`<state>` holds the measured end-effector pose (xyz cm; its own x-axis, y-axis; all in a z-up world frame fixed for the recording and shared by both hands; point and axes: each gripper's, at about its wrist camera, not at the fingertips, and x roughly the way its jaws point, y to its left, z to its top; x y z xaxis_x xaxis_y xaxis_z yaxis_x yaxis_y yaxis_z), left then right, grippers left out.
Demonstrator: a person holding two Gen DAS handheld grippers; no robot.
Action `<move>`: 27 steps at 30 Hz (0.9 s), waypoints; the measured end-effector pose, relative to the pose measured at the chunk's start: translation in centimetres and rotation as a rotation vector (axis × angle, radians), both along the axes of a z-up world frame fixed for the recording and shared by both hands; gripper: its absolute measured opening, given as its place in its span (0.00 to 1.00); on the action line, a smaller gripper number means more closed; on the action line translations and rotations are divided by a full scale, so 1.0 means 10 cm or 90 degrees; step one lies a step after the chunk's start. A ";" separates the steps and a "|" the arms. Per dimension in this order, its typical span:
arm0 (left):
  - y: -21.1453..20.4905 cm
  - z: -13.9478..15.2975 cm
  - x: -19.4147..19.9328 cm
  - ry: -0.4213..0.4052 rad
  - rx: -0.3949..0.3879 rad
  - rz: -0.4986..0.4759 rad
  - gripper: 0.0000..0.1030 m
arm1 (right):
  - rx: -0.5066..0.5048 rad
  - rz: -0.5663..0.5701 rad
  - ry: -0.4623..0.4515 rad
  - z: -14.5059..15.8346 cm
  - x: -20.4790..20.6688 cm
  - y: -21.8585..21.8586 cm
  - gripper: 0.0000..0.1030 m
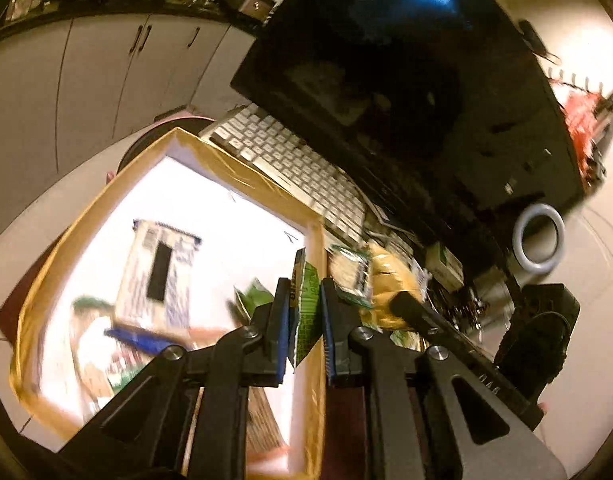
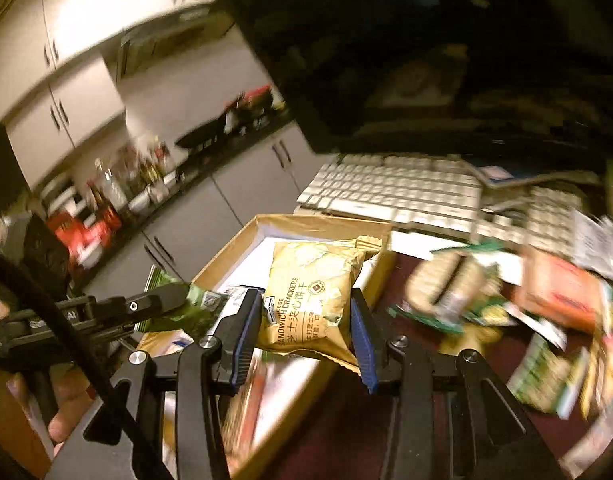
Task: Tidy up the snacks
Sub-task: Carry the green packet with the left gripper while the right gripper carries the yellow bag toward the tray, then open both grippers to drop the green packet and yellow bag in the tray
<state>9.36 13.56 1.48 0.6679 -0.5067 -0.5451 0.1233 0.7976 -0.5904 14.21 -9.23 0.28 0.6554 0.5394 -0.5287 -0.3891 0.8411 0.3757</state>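
We are pinching a thin green snack packet (image 1: pixel 304 300) in our closed left gripper (image 1: pixel 302 312) above the cardboard box's (image 1: pixel 210 152) right rim. Our right gripper (image 2: pixel 306 320) is clamping a yellow cracker packet (image 2: pixel 310 300) over the box's near right corner, left of the loose snacks (image 2: pixel 466 300) on the table.

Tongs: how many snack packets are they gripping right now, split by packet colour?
Green packet: 1, pinched edge-on in the left tongs
Yellow sandwich crackers packet: 1, clamped in the right tongs
Total: 2, both held at the cardboard box
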 end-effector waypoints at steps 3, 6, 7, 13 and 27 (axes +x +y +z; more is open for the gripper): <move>0.01 -0.10 0.27 0.039 0.010 -0.004 0.15 | -0.019 0.005 0.029 -0.10 0.25 0.24 0.42; 0.01 -0.23 0.44 0.067 0.037 -0.008 0.15 | -0.063 -0.005 0.039 -0.23 0.42 0.42 0.42; 0.03 -0.29 0.51 0.083 0.034 -0.005 0.15 | -0.071 -0.005 0.046 -0.28 0.48 0.46 0.42; 0.06 -0.48 0.67 0.132 0.059 -0.007 0.15 | -0.166 0.017 0.082 -0.38 0.70 0.67 0.42; 0.09 -0.57 0.63 0.147 0.091 -0.009 0.35 | -0.105 0.036 0.099 -0.42 0.51 0.56 0.48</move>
<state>15.71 14.45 -4.25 0.5111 -0.4222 -0.7486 0.0104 0.8740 -0.4858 19.31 -3.67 -3.94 0.5302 0.4715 -0.7047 -0.3862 0.8742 0.2944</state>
